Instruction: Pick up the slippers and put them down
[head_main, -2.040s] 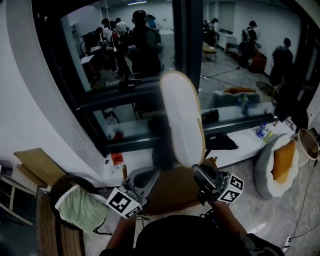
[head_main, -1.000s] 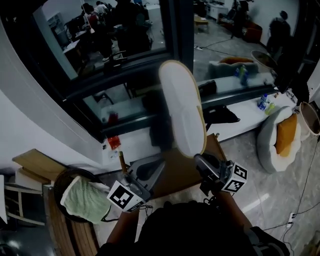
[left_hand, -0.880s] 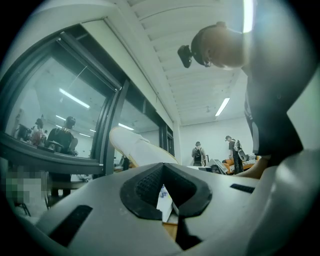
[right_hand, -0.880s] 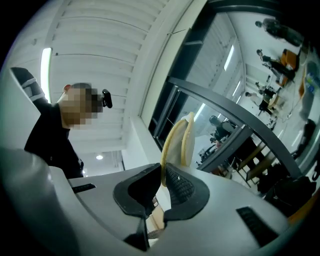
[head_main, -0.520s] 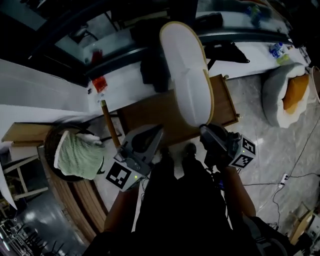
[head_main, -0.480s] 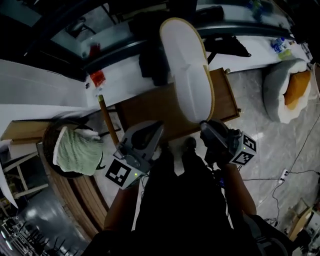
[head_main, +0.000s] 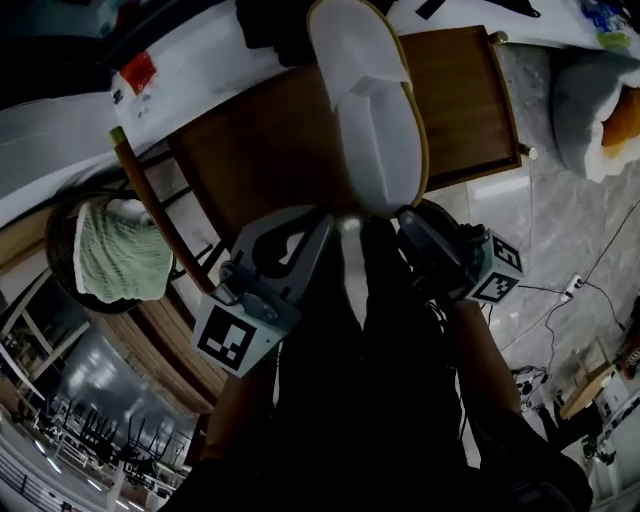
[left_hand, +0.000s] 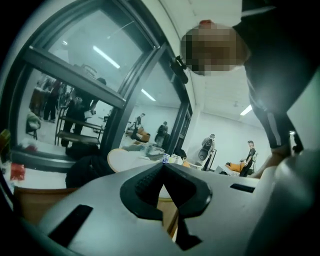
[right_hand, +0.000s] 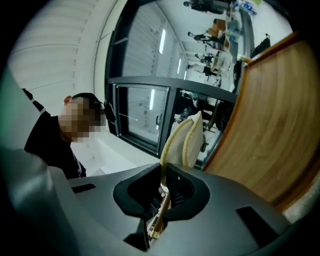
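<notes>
White flat slipper with tan rim (head_main: 372, 120): heel edge clamped in your right gripper's (head_main: 403, 218) fingers; held out over the brown wooden surface (head_main: 250, 150), seemingly for setting down. Your left gripper (head_main: 322, 228): fingers together, empty.

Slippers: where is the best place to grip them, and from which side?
Probably the heel edge of the slippers, end-on along their length: the two lie flat together there, thin enough for narrow jaws, as the right gripper holds them.
</notes>
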